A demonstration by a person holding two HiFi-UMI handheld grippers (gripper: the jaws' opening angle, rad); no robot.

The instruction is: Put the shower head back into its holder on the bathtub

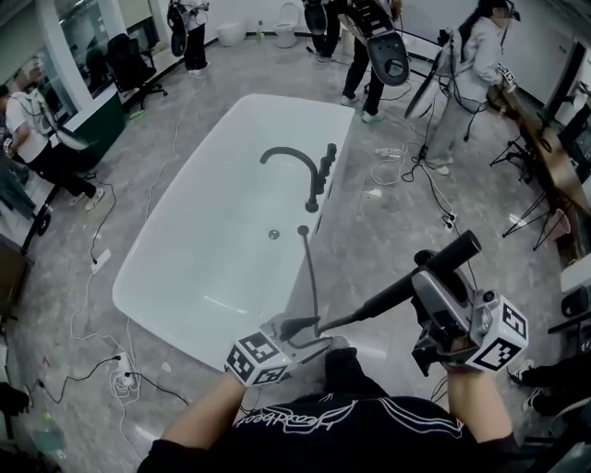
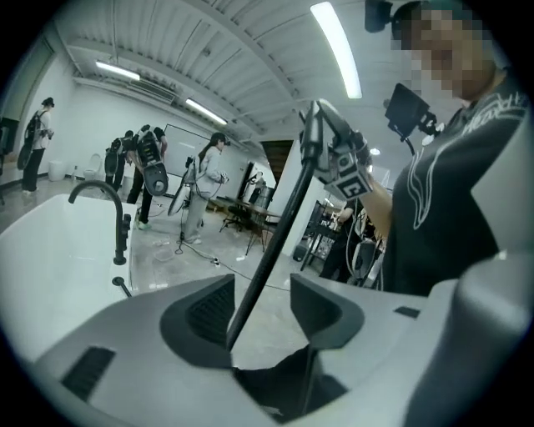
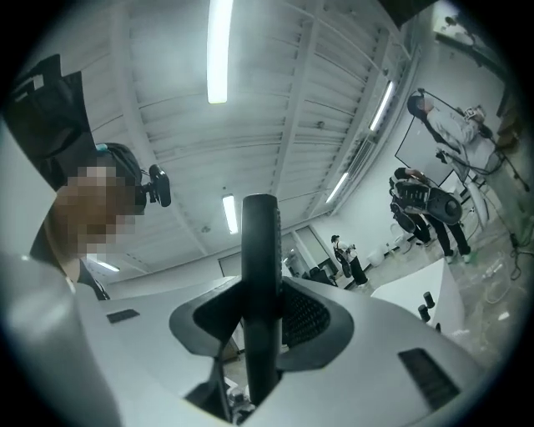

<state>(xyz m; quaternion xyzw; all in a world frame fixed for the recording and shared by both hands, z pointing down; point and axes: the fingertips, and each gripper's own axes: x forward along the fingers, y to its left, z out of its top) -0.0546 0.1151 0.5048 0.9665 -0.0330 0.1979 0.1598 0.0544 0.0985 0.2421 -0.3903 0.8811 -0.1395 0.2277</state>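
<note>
The white bathtub (image 1: 185, 277) lies ahead, with a black tap set (image 1: 314, 171) on its right rim. A thin black hose (image 1: 312, 277) rises from a small fitting (image 1: 303, 229) on that rim and runs back to me. My right gripper (image 1: 423, 279) is shut on the black shower head (image 1: 452, 254), held up to the right of the tub; the wand (image 3: 260, 275) stands clamped between the jaws. My left gripper (image 1: 309, 337) is open near the tub's near corner. The hose (image 2: 267, 258) passes between its jaws, close to the left one, unpressed.
Several people stand round the far end of the tub and at the left. Cables (image 1: 111, 369) trail over the grey floor on both sides. Tripods and a long desk (image 1: 545, 157) stand at the right, a toilet (image 1: 288, 23) at the back.
</note>
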